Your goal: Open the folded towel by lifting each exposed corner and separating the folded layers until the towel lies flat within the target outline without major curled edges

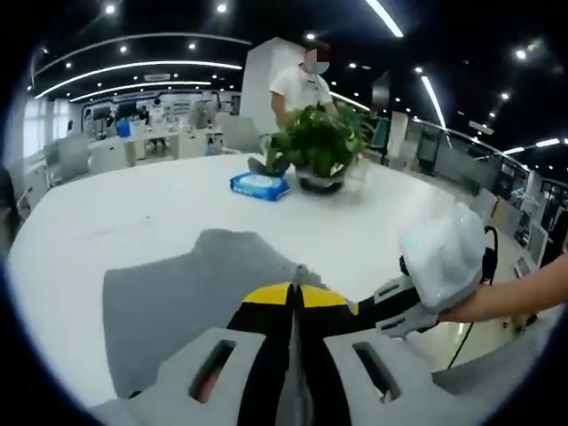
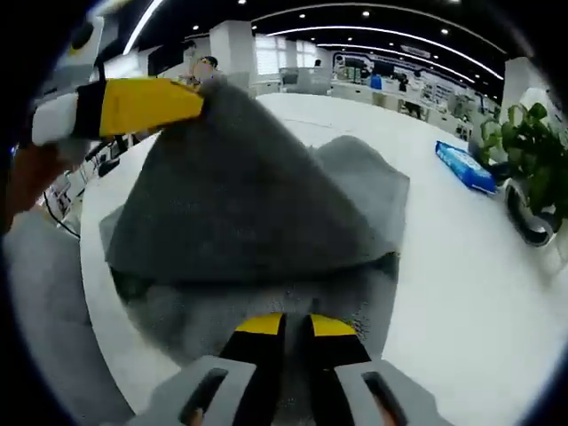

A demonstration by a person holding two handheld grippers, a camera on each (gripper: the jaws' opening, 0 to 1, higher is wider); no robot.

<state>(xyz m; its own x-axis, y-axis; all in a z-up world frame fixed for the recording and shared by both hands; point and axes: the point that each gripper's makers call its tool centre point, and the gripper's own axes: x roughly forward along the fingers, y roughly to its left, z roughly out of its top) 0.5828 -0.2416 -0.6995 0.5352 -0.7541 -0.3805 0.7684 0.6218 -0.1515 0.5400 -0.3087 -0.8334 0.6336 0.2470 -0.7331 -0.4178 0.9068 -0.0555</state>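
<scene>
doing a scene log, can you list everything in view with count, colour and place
towel: one, grey, on the white table, one corner lifted and pinched by the left gripper, near edge pinched by the right gripper
table: one, white, under everything
potted plant: one, green leaves in a dark pot, far side of the table
wipes pack: one, blue, beside the plant
person: one, white shirt, standing behind the plant
desks and chairs: several, pale, in the background office
left gripper: one, yellow-tipped jaws closed on the towel
right gripper: one, yellow-tipped jaws closed on the towel
person's forearm: one, bare, behind the right gripper
</scene>
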